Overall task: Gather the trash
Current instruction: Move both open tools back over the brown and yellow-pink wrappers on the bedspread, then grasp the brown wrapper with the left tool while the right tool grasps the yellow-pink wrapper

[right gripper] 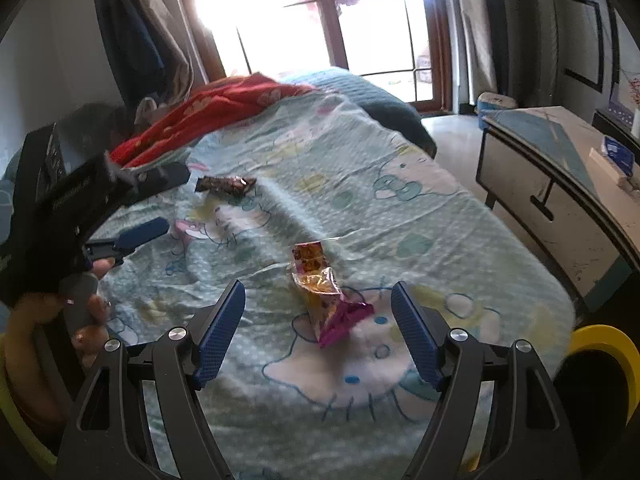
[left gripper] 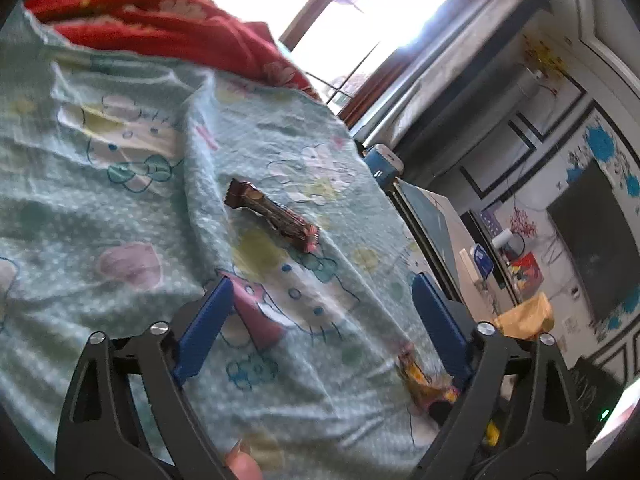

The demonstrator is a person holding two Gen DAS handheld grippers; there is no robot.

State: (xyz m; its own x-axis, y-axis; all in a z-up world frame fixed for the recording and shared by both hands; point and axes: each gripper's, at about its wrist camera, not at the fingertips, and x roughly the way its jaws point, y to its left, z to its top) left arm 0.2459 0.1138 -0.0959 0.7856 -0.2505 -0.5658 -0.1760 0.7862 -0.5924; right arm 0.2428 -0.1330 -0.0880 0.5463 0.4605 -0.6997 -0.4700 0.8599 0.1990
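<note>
Two pieces of trash lay on the bedsheet (right gripper: pixel 360 200), well apart: a brown bar wrapper (left gripper: pixel 272 216) and a crumpled yellow-and-pink packet (right gripper: pixel 326 292). The left gripper (left gripper: pixel 320 312) had its jaws spread with nothing between them; in its own view the bar wrapper sat ahead at about 11 o'clock of the gap, lying slantwise from 10 toward 4. The right gripper (right gripper: pixel 318 328) was likewise spread and empty-handed, and the packet lay right in front of its gap, its pink tail reaching down between the blue pads (right gripper: pixel 222 332) without touching either. The step in hand looked like a double approach, each claw lining up on its own piece. To do it well, the right one probably needed only to drop straight ahead and close across the packet's narrow twisted waist, where the foil is bunched and least likely to slip. The left had farther to go: it likely should swing toward 11 o'clock, roll so the pads straddle the bar across its short side, then press lightly into the sheet before closing. Both wrappers were thin and flat, so a shallow, low pinch seemed wise; closing too high could miss, and digging too deep could catch a fold of the soft, wrinkled sheet along with the trash.
</note>
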